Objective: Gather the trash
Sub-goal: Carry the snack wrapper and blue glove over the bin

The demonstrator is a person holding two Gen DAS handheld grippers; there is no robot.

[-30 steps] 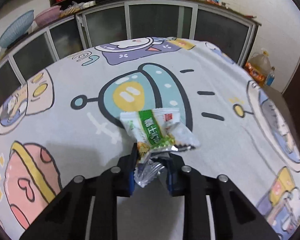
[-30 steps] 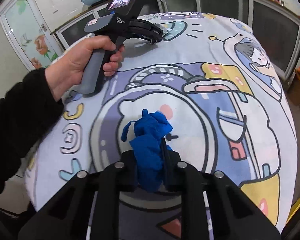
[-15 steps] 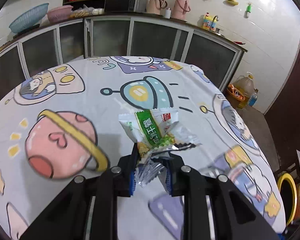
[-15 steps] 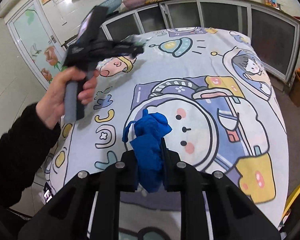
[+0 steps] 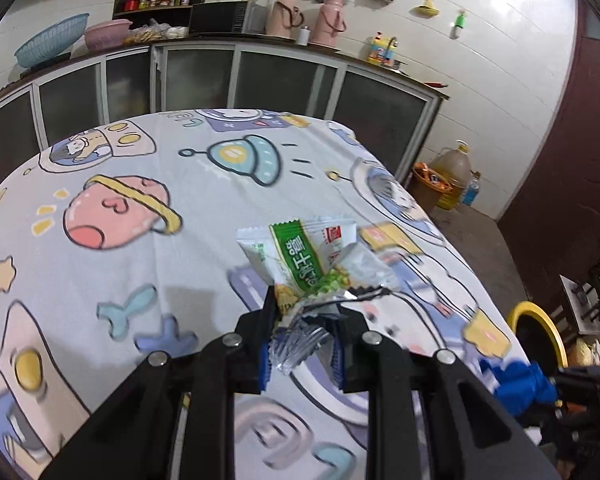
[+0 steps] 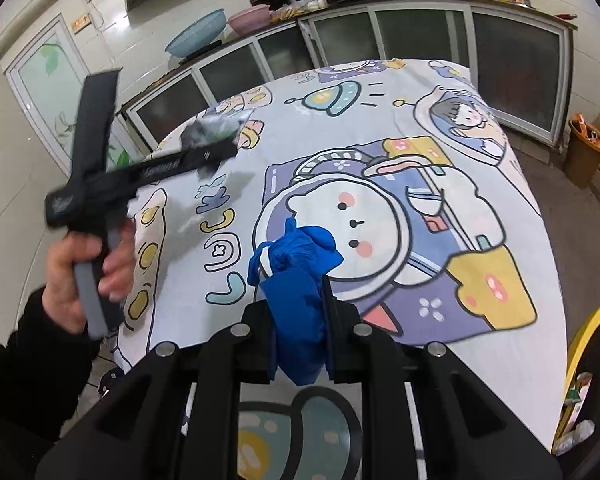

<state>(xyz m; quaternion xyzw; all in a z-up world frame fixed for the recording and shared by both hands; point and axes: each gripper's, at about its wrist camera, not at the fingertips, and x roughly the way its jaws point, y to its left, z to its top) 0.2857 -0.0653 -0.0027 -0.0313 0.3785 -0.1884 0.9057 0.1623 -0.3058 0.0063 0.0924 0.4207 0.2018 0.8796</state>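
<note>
The person is carrying two pieces of trash above the bench point(image 5: 100, 280), which is draped in a pale cartoon-printed cloth, toward what looks like a yellow-rimmed black bin point(image 5: 540, 332) standing on the floor just past the bench's right edge. To do this step well, both grips probably need to stay firm until each piece is hanging squarely over the bin's mouth, since the light wrapper could flutter aside if let go early.

The left gripper point(image 5: 306, 320) is pinching a crumpled white-and-green foil snack wrapper point(image 5: 300, 260); its jaws are standing almost closed on the wrapper's twisted silvery end, with the printed part fanning out beyond the tips. The right gripper point(image 6: 298, 312) is clamping a bunched blue rubber glove point(image 6: 296, 272), its jaws narrowly parted by the bulk of the glove, which is sticking out above and below them, clear of the cloth.
</note>
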